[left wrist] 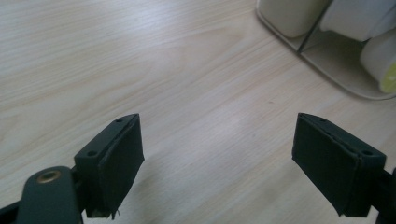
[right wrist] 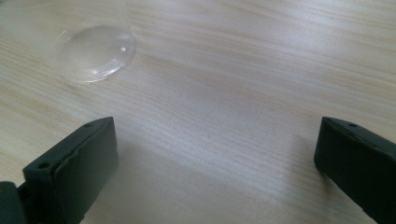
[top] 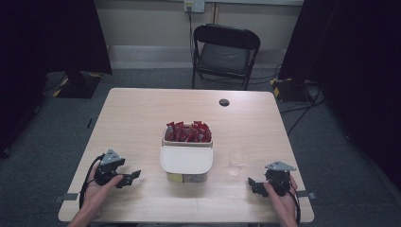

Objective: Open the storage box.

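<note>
A white box (top: 187, 161) stands in the middle of the wooden table (top: 142, 113), with red packets (top: 187, 132) in its far compartment and a white lid over the near part. A clear glass (top: 238, 161) stands just right of it; its base (right wrist: 93, 53) shows in the right gripper view. My left gripper (top: 135, 177) rests near the front left, open, its jaws empty and pointing toward the box (left wrist: 327, 42). My right gripper (top: 251, 185) rests at the front right, open and empty, just short of the glass.
A black folding chair (top: 224, 52) stands beyond the table's far edge. A dark round cable hole (top: 224, 102) sits near the far side of the table. Dark curtains hang at both sides.
</note>
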Demonstrator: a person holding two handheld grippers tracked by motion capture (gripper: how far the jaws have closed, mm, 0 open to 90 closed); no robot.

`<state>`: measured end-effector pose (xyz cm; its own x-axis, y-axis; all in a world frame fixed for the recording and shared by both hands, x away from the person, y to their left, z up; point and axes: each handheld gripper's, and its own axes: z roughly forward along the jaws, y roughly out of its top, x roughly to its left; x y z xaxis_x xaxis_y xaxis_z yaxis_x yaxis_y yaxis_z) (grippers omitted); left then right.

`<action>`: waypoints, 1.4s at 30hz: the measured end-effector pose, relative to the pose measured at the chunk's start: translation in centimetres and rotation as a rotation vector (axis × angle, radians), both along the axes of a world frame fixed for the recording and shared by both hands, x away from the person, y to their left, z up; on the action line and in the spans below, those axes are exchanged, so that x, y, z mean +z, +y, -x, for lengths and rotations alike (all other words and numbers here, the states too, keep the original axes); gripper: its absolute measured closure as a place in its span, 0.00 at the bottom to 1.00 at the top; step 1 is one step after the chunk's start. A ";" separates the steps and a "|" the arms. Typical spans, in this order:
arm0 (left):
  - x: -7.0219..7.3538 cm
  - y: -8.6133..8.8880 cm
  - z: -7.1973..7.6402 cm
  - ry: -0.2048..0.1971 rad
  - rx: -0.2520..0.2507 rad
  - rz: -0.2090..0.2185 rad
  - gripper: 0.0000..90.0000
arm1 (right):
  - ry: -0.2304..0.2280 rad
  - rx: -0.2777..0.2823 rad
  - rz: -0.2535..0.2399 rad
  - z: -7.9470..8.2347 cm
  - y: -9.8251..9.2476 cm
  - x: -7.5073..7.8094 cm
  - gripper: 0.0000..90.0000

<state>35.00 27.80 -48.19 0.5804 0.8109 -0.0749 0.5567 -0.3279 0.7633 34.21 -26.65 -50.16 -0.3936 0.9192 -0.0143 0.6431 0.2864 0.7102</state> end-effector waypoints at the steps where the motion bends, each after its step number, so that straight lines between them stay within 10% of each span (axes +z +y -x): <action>1: 0.1 -0.1 0.1 0.000 -0.004 0.009 0.18 | 0.001 0.001 0.000 0.0 0.0 0.0 0.00; 42: 3.1 -4.6 1.4 -0.039 -0.149 0.126 0.18 | 0.000 0.000 0.000 0.0 0.0 0.0 0.00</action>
